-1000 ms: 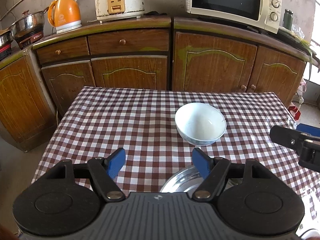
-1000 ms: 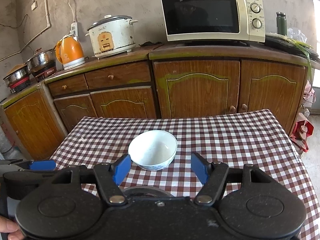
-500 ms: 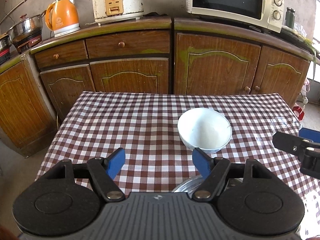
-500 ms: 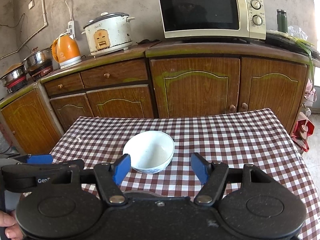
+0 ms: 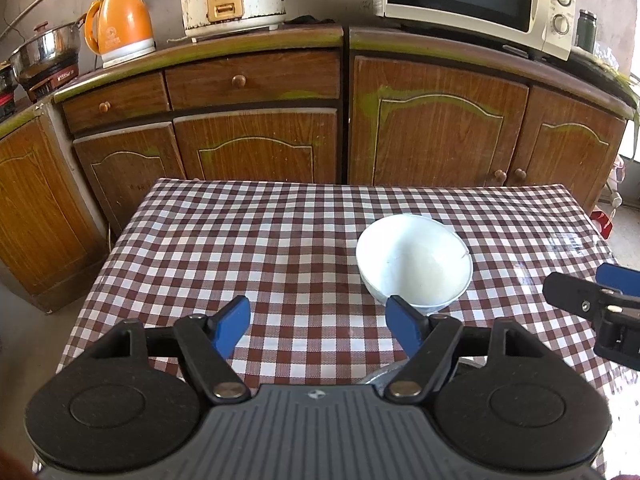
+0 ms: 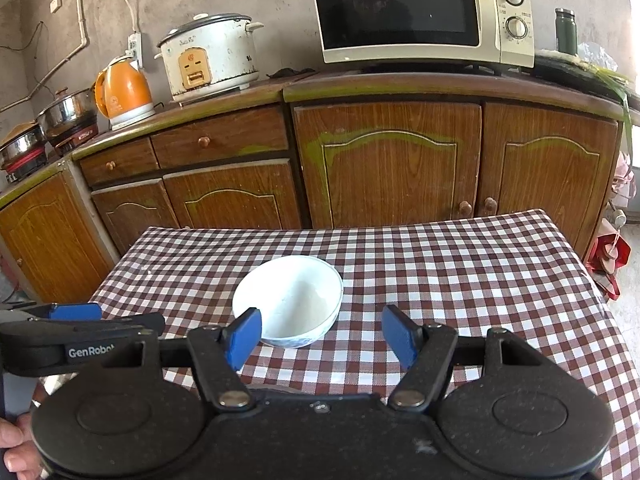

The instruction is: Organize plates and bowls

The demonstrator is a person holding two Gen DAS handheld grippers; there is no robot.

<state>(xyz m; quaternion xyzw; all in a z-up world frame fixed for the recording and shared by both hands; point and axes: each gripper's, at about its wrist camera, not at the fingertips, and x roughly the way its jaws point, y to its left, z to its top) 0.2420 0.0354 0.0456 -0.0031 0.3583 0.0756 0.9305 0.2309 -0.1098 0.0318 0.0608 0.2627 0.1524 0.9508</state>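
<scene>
Left wrist, hand-held gripper [image 5: 319,326] tilted down, open

The bowl [image 5: 414,261] sits on the table [image 5: 248,240], just ahead of the left gripper [image 5: 318,326] and a bit right of its open jaws. From the right gripper [image 6: 320,334] it lies ahead, a bit left. Cupboards [image 6: 384,164] stand behind the table, a microwave [image 6: 420,12] on top.

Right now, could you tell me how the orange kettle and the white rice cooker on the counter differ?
The orange kettle is smaller and tapers upward; the white rice cooker is larger and drum-shaped. The kettle looks clean and glossy, while the rice cooker is visibly scuffed and stained. The kettle has one side handle; the rice cooker has small lugs on both sides. Both stand upright on the counter, side by side.
</scene>
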